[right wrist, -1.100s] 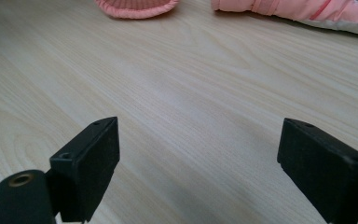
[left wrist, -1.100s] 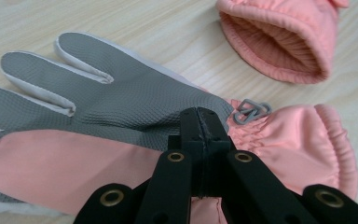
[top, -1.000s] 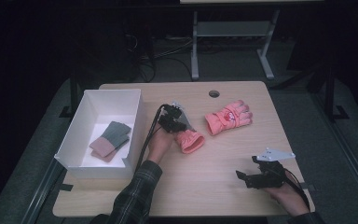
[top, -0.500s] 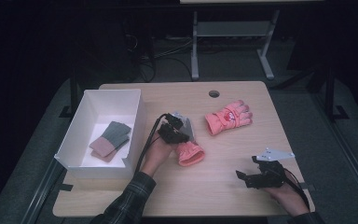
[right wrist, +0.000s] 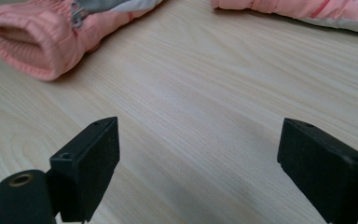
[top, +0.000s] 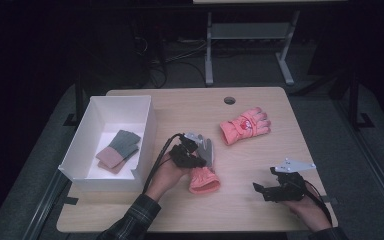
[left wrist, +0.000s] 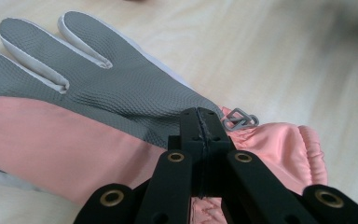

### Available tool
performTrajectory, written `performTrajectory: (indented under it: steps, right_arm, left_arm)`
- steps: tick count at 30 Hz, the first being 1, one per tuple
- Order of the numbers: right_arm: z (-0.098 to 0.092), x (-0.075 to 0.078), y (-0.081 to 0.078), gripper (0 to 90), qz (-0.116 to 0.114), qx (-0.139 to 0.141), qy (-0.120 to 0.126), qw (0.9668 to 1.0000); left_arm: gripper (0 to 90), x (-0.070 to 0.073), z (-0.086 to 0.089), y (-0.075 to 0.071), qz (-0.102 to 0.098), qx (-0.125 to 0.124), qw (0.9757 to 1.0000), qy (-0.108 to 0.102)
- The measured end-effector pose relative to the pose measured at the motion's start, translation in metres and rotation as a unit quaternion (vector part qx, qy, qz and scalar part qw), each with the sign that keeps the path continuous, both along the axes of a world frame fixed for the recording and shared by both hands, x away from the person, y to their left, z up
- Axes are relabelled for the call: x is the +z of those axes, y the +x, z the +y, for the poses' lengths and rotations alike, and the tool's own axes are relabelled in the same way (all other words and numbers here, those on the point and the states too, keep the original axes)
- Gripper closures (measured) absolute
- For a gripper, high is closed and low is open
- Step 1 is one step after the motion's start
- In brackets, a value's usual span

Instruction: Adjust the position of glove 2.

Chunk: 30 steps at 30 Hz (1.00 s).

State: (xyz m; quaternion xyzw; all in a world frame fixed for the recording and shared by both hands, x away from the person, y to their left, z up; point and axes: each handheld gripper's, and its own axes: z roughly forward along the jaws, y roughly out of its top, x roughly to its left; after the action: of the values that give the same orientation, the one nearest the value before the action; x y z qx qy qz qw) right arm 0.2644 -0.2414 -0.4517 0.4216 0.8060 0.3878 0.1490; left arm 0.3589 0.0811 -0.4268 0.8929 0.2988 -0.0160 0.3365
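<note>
Now the left gripper point(top: 194, 159), clamped on a pink glove point(top: 203, 172), has dragged it from mid-surface toward the near edge; its mate point(top: 243, 125) waits farther back; the right gripper point(top: 267, 191) idles agape, so pairing looks next.

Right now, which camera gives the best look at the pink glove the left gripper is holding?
The left gripper view: the held glove shows its grey palm and clip up close. The high view shows it small; the right gripper view catches its cuff.
</note>
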Motion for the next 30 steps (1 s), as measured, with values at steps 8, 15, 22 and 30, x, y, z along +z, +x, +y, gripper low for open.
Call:
performTrajectory:
  steps: [8, 15, 22, 30]
  right_arm:
    - [0.000, 0.000, 0.000, 12.6, 0.000, -0.001, -0.001, 1.0000]
    - [0.000, 0.000, 0.000, 12.6, 0.000, 0.000, -0.002, 1.0000]
    - [0.001, -0.001, 0.000, 12.6, 0.002, 0.000, -0.002, 1.0000]
    - [0.001, -0.001, 0.001, 12.6, 0.002, 0.001, -0.003, 1.0000]
  left_arm:
    - [90.0, 0.000, -0.004, -0.024, 0.008, -0.027, 0.9996, -0.006]
    - [90.0, -0.001, -0.007, -0.046, 0.020, -0.057, 0.9981, -0.010]
    - [89.9, 0.006, -0.007, -0.055, 0.024, -0.068, 0.9969, -0.030]
    - [89.9, 0.028, 0.017, -0.031, -0.029, 0.019, 0.9989, -0.033]
